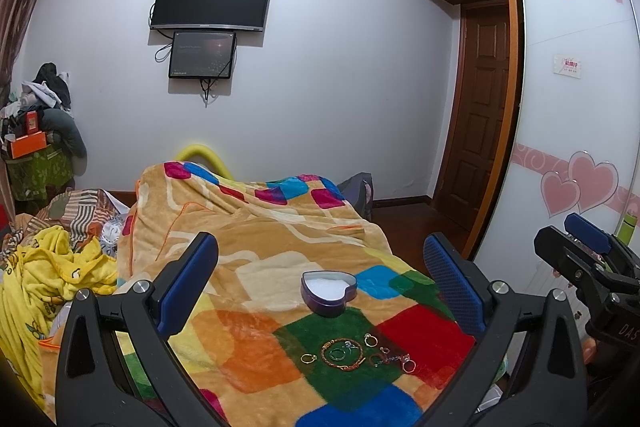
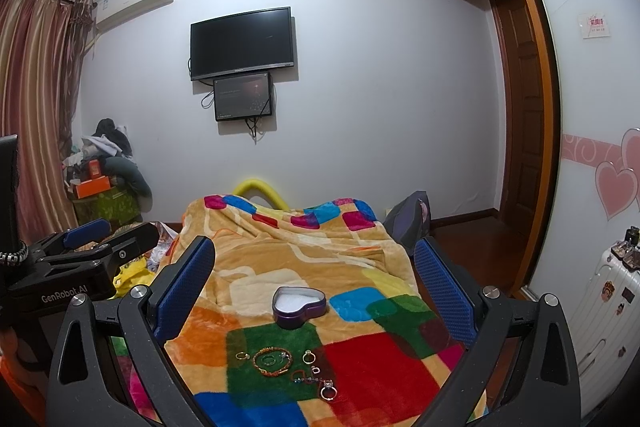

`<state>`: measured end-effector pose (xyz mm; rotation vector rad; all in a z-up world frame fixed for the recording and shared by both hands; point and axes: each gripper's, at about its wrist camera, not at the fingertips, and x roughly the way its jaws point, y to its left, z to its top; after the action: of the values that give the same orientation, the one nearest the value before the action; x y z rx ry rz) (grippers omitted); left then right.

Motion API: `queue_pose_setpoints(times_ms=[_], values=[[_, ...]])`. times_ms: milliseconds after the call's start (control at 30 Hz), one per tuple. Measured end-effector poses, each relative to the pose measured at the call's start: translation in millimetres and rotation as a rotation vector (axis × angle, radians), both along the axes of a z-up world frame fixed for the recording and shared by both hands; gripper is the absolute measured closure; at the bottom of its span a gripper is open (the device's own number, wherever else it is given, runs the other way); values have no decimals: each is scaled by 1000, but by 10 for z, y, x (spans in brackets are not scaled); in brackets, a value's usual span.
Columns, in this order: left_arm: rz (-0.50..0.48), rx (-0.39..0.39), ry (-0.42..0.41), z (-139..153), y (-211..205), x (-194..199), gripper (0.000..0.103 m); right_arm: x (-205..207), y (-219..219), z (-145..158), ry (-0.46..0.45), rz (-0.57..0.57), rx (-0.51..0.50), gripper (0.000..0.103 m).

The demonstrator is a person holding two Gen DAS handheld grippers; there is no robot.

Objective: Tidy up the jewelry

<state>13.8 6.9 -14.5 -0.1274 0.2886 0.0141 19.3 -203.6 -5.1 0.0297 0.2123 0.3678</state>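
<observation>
Jewelry (image 2: 288, 367) scattered just ahead of both gaping grippers, nearer than heart-shaped tin (image 2: 299, 306); right gripper (image 2: 316, 291) fractionally closer, left gripper (image 1: 320, 287) likewise empty.

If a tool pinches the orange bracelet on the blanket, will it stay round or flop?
The orange bracelet looks like thin cord, so it would probably sag. It seems light. The soft blanket may let it sink, and the rings inside its loop could be dragged along.

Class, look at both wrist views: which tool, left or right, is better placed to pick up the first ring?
Probably the left tool, narrowly: both are open and empty, but the rings lie nearer the centre of its view. In the right tool's view they sit slightly left.
</observation>
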Motion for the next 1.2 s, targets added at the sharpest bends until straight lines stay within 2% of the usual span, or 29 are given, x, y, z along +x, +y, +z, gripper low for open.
queue_pose_setpoints(times_ms=[433, 767, 900, 967, 1067, 1133, 1200], values=[[-4, 1, 10, -17, -20, 13, 0, 49, 4, -70, 28, -4, -1, 4], [5, 11, 79, -168, 29, 257, 0, 263, -30, -269, 128, -18, -37, 4], [23, 22, 139, -332, 79, 421, 12, 353, -71, -377, 178, -34, -55, 4], [30, 30, 173, -430, 105, 510, 15, 411, -110, -446, 211, -37, -63, 7], [23, 35, 242, -603, 152, 657, 20, 507, -158, -586, 272, -27, -79, 18], [6, 43, 316, -752, 177, 786, 31, 573, -186, -674, 319, -15, -82, 27], [-6, 51, 379, -919, 192, 902, 34, 640, -218, -754, 363, 3, -80, 35]])
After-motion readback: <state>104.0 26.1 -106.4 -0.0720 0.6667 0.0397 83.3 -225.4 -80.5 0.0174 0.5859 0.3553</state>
